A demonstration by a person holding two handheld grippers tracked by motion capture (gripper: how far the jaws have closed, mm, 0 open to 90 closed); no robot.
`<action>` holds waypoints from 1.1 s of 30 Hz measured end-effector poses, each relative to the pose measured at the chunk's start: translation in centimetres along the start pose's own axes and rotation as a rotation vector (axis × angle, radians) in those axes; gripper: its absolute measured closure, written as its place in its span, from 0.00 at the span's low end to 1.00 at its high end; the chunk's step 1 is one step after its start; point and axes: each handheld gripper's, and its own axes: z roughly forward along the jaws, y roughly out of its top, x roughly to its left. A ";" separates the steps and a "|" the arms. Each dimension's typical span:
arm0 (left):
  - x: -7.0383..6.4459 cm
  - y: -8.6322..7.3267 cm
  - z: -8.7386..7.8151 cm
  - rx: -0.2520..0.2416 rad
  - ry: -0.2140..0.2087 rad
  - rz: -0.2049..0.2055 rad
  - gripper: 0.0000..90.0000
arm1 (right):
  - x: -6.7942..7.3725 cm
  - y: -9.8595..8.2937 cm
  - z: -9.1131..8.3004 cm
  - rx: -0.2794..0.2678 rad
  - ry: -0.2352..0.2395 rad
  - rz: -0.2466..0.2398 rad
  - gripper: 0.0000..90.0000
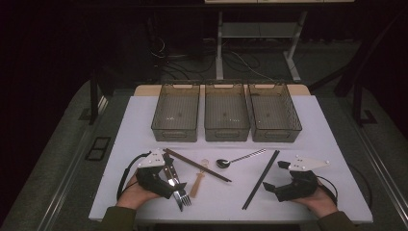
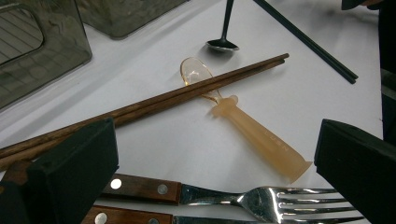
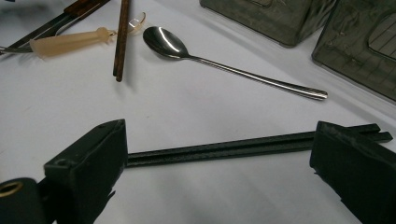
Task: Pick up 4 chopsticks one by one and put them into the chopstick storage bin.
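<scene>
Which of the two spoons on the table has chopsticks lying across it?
The translucent amber plastic spoon with the thick handle: the brown wooden chopsticks cross its neck. The metal spoon beyond it lies bare, nothing on it.

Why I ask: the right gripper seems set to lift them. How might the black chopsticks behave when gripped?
The black chopsticks look thin, straight and stiff, so probably light and unbending. They are two loose sticks lying side by side, so one may slip free or roll apart. Lying flat on the table, they give the right gripper fingers little height to catch.
</scene>
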 end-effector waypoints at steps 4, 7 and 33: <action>0.1 0.0 0.0 0.001 0.002 -0.005 0.00 | -0.2 -0.1 0.0 0.004 0.000 0.004 0.05; 0.1 0.1 0.0 0.001 0.003 0.000 0.00 | -0.2 -0.1 -0.1 0.005 0.006 0.005 0.05; 1.0 1.9 2.1 0.106 -0.037 0.035 0.72 | -0.1 -0.1 0.0 0.005 -0.004 0.010 0.05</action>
